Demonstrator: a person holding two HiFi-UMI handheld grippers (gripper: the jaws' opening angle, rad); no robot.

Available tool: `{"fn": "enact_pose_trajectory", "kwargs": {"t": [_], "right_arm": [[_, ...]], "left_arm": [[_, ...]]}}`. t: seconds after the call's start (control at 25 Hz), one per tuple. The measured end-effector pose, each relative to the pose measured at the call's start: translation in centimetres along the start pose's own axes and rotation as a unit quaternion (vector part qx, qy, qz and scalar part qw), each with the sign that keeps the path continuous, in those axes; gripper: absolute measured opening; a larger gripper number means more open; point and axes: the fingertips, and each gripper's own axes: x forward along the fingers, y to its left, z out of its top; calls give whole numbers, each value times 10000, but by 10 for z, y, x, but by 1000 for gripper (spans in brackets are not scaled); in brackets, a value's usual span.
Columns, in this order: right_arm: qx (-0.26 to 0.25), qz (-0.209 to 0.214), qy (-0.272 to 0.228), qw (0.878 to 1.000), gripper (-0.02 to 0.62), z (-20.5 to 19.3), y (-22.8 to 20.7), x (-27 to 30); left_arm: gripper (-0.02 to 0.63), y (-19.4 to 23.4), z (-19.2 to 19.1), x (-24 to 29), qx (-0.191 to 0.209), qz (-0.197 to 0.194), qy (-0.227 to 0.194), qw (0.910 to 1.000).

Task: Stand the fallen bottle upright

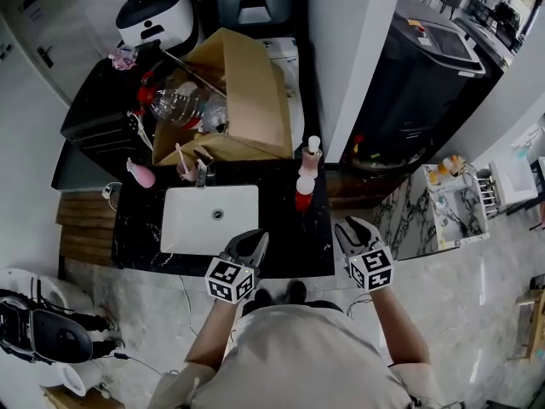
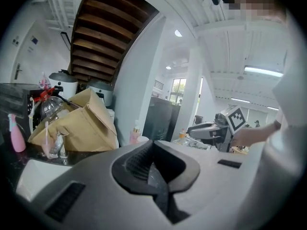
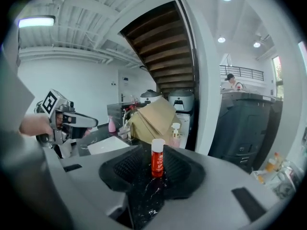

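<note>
Standing upright on the black marbled bench (image 1: 294, 228), the slim red plastic bottle with a white cap (image 1: 304, 196) sits at about three o'clock of the white rectangular sink basin (image 1: 192, 228), near the bench's right edge. Just beside it, at its twelve o'clock, is a pale pink pump bottle with a white nozzle (image 1: 311, 158). The right gripper (image 1: 355, 228) hovers at the red bottle's four o'clock, off the bench's front right corner and well apart from it. In the right gripper view (image 3: 157, 150) the bottle (image 3: 157, 163) shows in the gap between the dark ribbed fingers (image 3: 129, 169), which stand partly apart and released, pressing on nothing. The left gripper (image 1: 255, 239) hangs at the basin's five o'clock, over the bench's front edge. In its own view (image 2: 153, 145) its fingers (image 2: 136, 159) are clenched together with nothing between them. At the basin's twelve o'clock a large brown cardboard box (image 1: 243, 92) lies tilted open. A big clear plastic bottle with a red cap (image 1: 179, 105) lies on its side at the box's nine o'clock. A small pink squeeze bottle (image 1: 141, 174) stands at the basin's ten o'clock.
</note>
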Motion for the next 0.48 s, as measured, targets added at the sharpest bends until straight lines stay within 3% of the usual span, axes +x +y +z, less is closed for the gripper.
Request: {"fn": "enact_pose_trajectory", "kwargs": {"t": [0.12,0.48], "right_arm": [[-128,-123,-40,9998,122,6,11,-7],[183,-386,-296,9986,52,21,22,-17]], "left_arm": [[8,2,7,-7,98,-94,-4,9999],[8,19,22,-26,301,-194,-80,9993]]}}
